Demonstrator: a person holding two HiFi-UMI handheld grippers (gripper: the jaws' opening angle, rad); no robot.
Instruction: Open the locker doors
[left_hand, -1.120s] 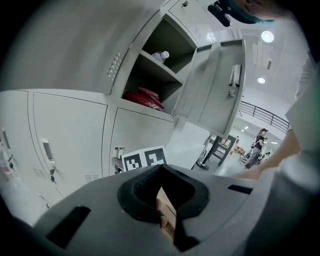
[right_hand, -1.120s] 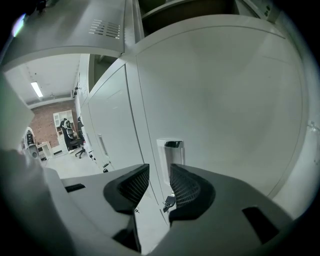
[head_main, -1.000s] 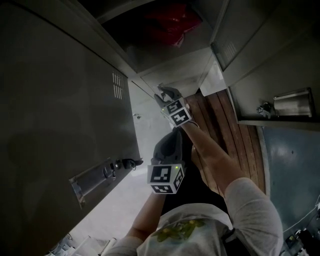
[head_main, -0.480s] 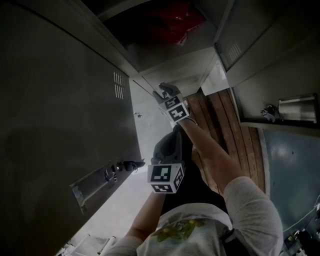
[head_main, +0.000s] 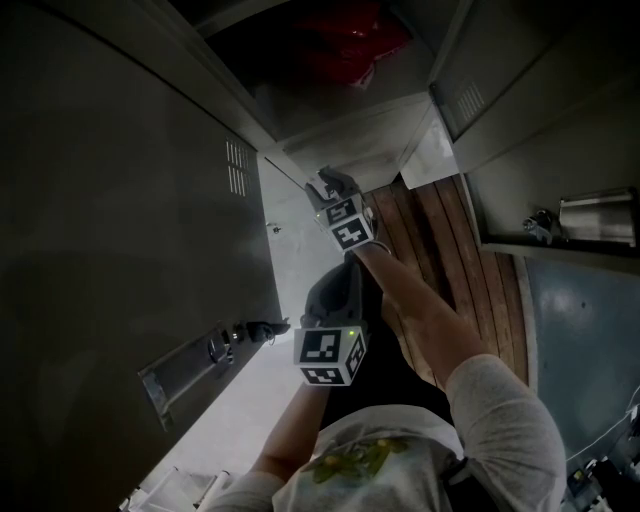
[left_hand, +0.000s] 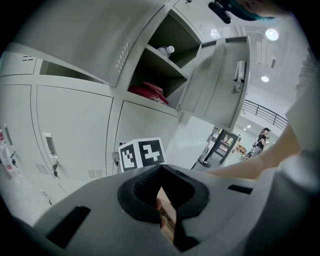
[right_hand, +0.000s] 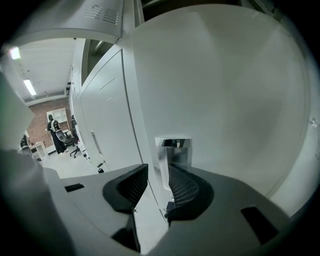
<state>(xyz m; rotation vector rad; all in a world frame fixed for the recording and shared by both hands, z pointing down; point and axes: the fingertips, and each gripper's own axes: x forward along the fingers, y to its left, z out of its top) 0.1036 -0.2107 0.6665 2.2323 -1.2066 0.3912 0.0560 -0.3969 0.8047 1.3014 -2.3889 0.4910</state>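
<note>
Right gripper view shows the right gripper (right_hand: 158, 175) with jaws apart and gripping nothing, the shiny handle (right_hand: 173, 150) of the locker door (right_hand: 225, 100) just beyond its right jaw, so it probably needs to centre on that handle before closing and pulling, while the left gripper (left_hand: 161, 170) is clenched and empty.

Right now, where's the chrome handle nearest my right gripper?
In the right gripper view, the chrome handle sits on the locker door, just beyond the right gripper's open jaws.
</note>
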